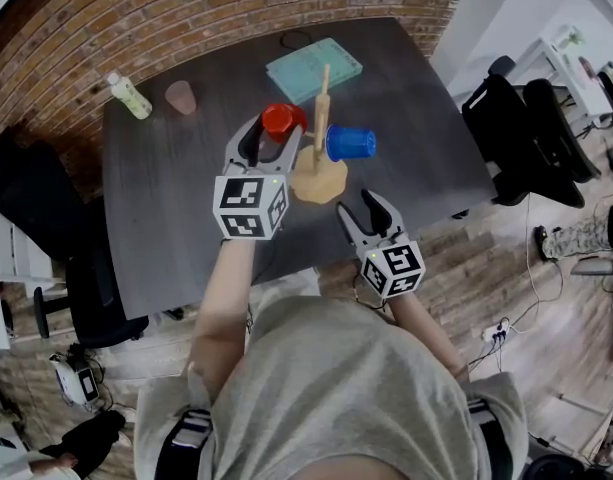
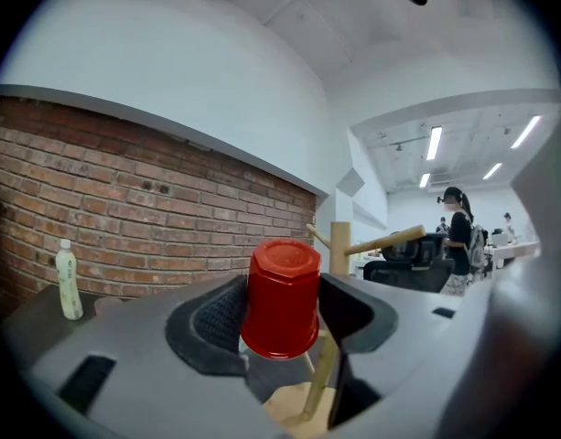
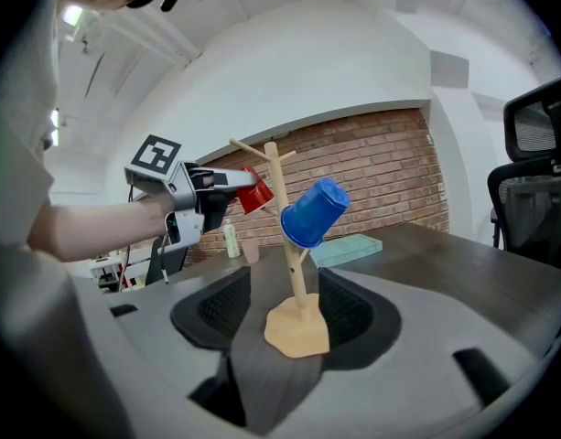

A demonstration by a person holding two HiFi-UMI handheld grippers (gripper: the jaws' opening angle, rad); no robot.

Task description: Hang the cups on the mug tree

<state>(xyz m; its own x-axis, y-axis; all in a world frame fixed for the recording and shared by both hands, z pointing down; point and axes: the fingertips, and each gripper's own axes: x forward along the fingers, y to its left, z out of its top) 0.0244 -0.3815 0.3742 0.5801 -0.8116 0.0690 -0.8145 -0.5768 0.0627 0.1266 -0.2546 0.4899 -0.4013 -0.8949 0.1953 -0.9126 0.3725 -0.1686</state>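
Left gripper up at the tree, centre of the head view. Jaws wide, yet pinching: red cup upside down right between them, filling the gap, a pad against each flank. Dead centre in the left gripper view, trunk just behind to the right, a thin peg slanting up from it toward the cup's mouth. Blue cup already hanging, tilted, on the tree's right side, just right of the red one. Right gripper lower right of centre, back from the tree, jaws spread and holding nothing. In its own view only the tan base framed between them, farther off on the table, untouched. Upper left of the table: bottle and pink cup. Green pad just above the tree in the head view.
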